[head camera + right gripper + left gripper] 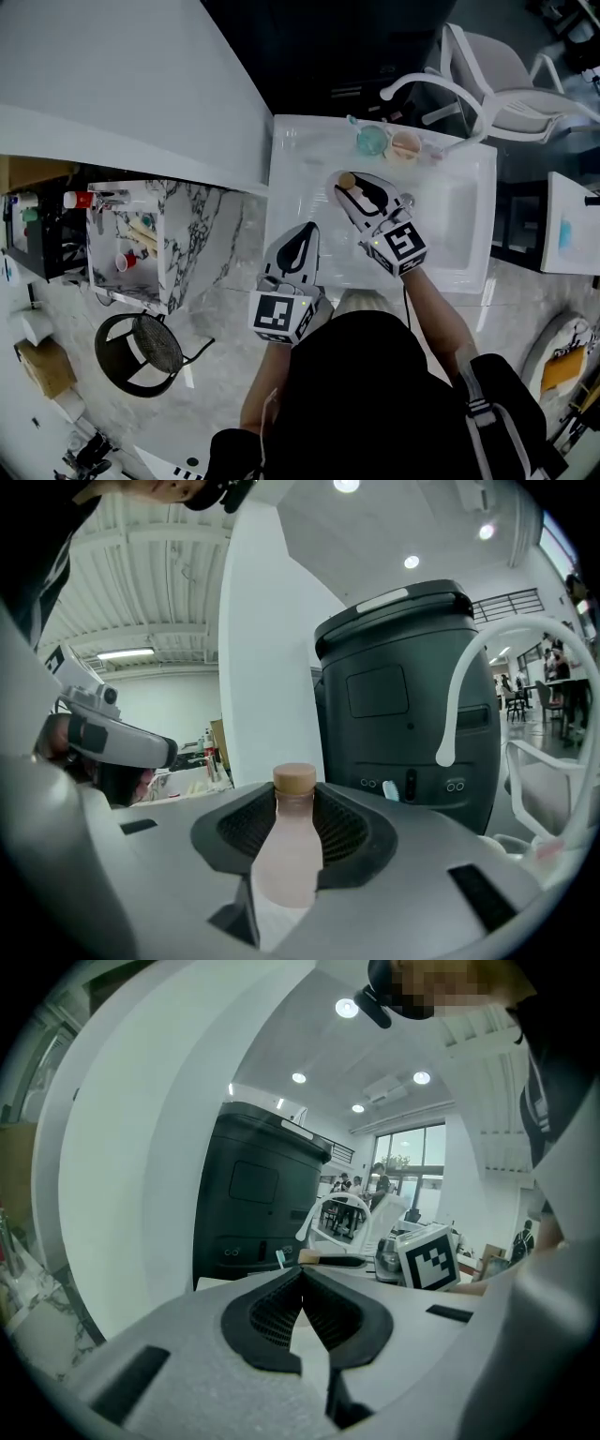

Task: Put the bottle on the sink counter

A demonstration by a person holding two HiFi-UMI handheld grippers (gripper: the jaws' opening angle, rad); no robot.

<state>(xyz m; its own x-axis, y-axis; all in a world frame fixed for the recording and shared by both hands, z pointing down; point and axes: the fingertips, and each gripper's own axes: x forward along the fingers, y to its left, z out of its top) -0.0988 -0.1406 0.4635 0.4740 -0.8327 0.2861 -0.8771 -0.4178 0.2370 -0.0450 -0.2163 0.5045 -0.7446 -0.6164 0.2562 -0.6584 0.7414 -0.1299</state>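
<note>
The right gripper (pixel 350 190) is clamping its jaws on a pale pink bottle (pixel 347 180) with a tan cap, and in the right gripper view the bottle (pixel 289 850) is standing upright between the two black ribbed pads (pixel 345 829), which are pressing on its sides while the cap is rising just above them. From the head view the bottle is hanging over the flat left part of the white sink counter (pixel 298 155), close to the left edge of the basin (pixel 450 220) (whether its base is touching the counter cannot be told). The left gripper (pixel 307 230) is hovering lower and to the left, near the front edge of the counter, well apart from the bottle; in the left gripper view its jaws (pixel 302 1283) are lying together at the tips with nothing between them.

At the back of the counter a green cup (pixel 371 141) and a peach cup (pixel 405 145) are sitting side by side, just beside the base of the white curved faucet (pixel 441 87), whose spout (pixel 473 667) is arching down at the right of the right gripper view. A tall dark cabinet (pixel 403 691) is standing behind the sink. A marble-patterned stand (pixel 192 220) is sitting to the left of the counter, and a white chair (pixel 506 70) is standing beyond the faucet
</note>
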